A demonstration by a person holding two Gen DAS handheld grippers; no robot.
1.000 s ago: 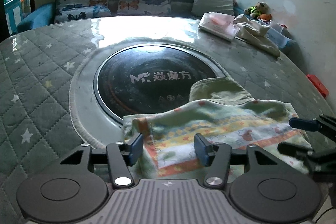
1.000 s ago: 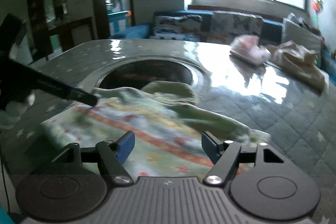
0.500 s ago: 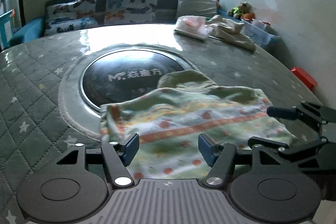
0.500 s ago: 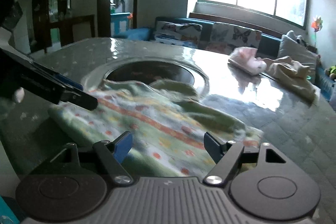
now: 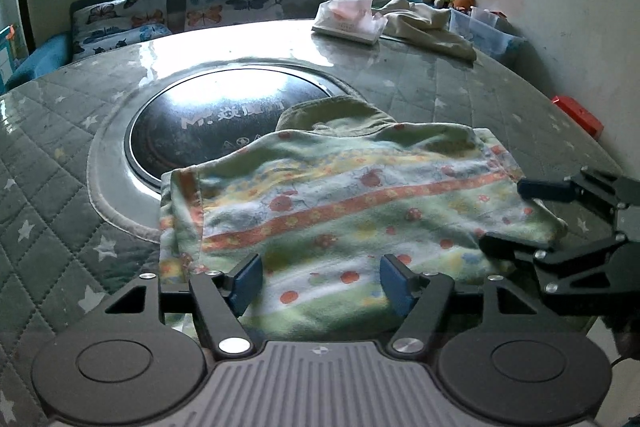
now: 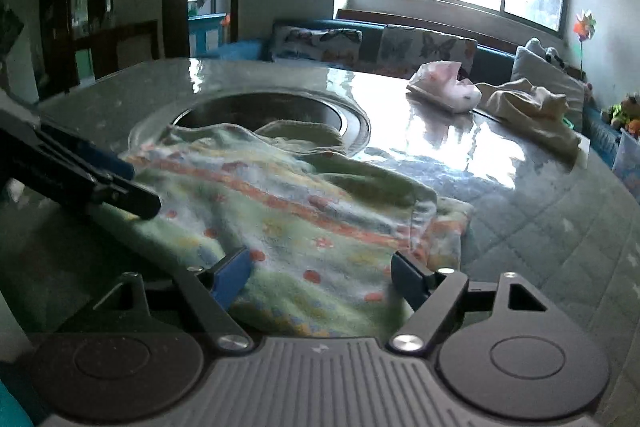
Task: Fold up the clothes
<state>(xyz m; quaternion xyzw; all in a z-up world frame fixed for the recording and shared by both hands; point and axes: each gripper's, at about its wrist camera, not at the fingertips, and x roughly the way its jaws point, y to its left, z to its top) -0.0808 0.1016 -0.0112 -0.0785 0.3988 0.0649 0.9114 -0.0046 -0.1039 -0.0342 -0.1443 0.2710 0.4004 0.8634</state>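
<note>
At the left, the quilted star-patterned table cover (image 5: 48, 163) runs up to the round dark hob plate (image 5: 224, 123) sunk in the middle of the table. The left gripper (image 5: 320, 277) hangs low over the near edge of the table with its fingers spread wide and nothing between them; the cloth lies under and ahead of them. That cloth, a green garment with an orange band and red dots (image 5: 340, 211), lies spread on the near half of the table, its far edge lapping onto the rim of the hob plate, with a plain olive-green part (image 5: 332, 111) showing from under it at the back. Its left edge is doubled over in a narrow strip. The right gripper (image 5: 516, 215) sits at the garment's right edge, jaws likewise parted, one finger above the cloth and one low at the hem, gripping nothing that I can see. Beyond, at the far right, a pink folded piece (image 5: 348, 19) and a cream cloth (image 5: 428, 27) lie well apart from the work.

The garment looks laid out flat and partly doubled, so a fold seems in hand; whether this is a laying-out or the letting-go after a fold I cannot tell. Any next grasp would need both grippers to close on matching corners of the near hem
</note>
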